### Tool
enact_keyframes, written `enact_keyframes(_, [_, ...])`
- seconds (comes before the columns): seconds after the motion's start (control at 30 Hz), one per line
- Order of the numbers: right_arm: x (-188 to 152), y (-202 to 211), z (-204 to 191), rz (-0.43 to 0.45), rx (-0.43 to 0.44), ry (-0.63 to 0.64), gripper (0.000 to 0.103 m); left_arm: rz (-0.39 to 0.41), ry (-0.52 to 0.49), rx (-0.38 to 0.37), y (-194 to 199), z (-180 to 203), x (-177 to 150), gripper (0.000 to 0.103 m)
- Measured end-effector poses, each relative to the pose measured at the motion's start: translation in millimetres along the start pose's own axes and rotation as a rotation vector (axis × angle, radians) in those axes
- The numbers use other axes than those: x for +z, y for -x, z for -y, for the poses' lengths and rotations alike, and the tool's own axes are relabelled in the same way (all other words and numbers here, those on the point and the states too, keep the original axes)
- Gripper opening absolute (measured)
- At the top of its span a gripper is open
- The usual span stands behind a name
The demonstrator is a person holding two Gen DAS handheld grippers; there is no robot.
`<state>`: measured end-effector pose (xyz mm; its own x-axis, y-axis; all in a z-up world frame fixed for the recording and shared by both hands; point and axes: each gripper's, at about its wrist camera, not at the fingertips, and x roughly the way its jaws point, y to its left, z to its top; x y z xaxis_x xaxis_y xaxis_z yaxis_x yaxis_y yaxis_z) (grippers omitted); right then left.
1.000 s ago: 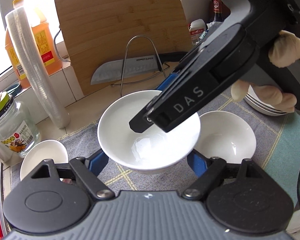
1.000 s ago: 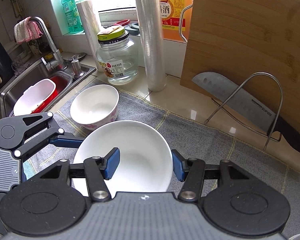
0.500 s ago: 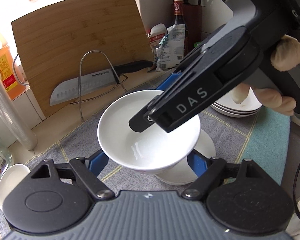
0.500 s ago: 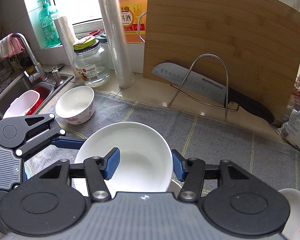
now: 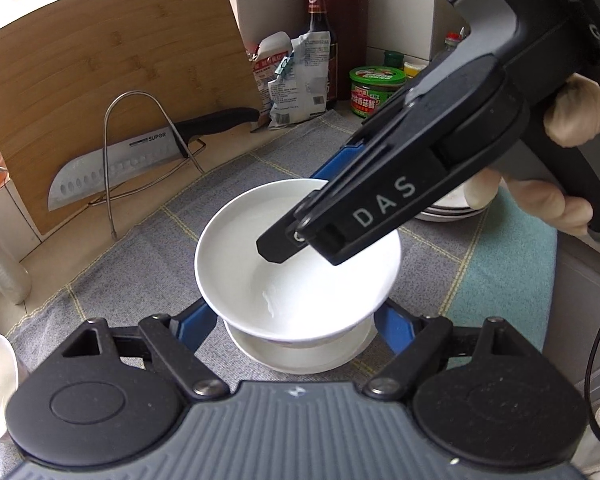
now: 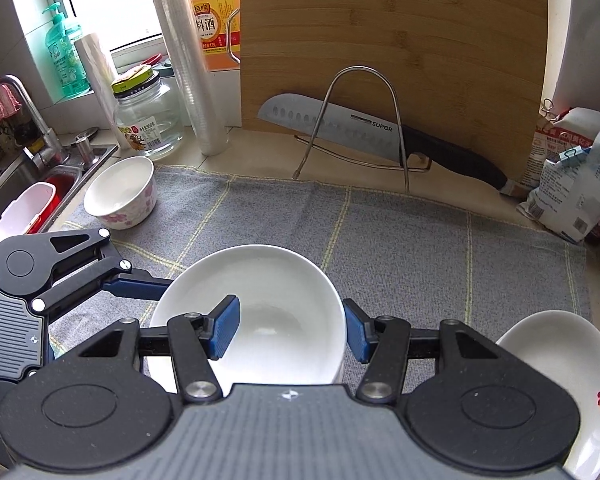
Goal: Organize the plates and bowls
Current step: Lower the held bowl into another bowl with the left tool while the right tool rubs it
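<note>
The right gripper (image 6: 290, 330) is pinching the wall of a plain white ceramic bowl (image 5: 298, 258), one blue pad inside, one outside. The left gripper (image 5: 296, 320) is cradling that bowl's sides, clenched on it. The bowl is hovering directly above a second white bowl (image 5: 300, 354) sitting on the grey checked cloth (image 6: 400, 240).

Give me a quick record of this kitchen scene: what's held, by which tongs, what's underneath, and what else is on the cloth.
held item: white bowl
right tongs: shut on the bowl's rim, one pad inside, one outside
left tongs: pads against opposite sides of the bowl's lower body
directly below: second white bowl on the grey cloth; contact between the bowls unclear
also on cloth: floral bowl near the sink; plate at right
behind: knife leaning on the cutting board
</note>
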<state>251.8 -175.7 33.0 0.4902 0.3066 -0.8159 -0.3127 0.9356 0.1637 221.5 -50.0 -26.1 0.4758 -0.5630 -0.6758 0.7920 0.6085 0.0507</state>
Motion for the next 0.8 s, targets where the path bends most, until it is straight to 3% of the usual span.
enact_keyframes(0.8, [-11,-14,8,-0.022,0.011,-0.026,0.061,-0.05,-0.003,-0.007,-17,1,-4,0.085])
